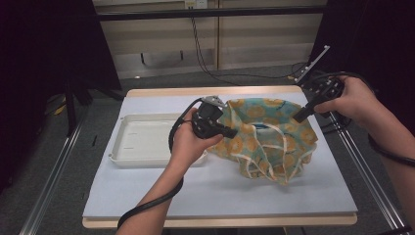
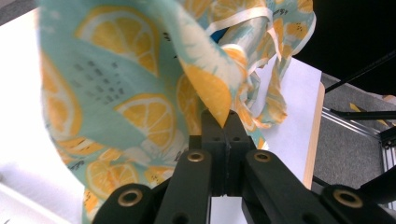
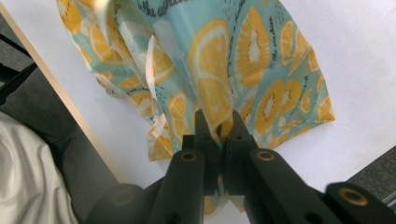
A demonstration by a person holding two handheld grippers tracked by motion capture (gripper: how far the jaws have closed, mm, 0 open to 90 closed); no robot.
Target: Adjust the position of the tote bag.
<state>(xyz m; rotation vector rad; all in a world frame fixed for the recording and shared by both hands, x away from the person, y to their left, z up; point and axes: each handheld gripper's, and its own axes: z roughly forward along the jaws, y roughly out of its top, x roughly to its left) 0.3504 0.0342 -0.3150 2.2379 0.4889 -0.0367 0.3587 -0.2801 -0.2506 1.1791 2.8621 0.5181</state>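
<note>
Between both tools' (image 1: pixel 234 132) jaws — lemon-print cloth (image 1: pixel 266 142)

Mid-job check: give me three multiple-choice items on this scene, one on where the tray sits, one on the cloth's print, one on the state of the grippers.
1. Where does the white tray sit, seen from the high view?
A. Left of the cloth
B. On top of the cloth
C. On the floor

2. What is printed on the teal cloth?
A. Red cherries
B. Orange citrus slices
C. Plain grey stripes

3. How do the left gripper and the right gripper stand?
A. Both wide open above the table
B. One open, one shut on the tray
C. Both shut on the cloth

Answers:
1. A: the tray lies on the table's left part, with the cloth to its right.
2. B: sliced orange fruit covers the teal fabric in both gripper views.
3. C: each gripper view shows fabric pinched between closed jaws.
</note>
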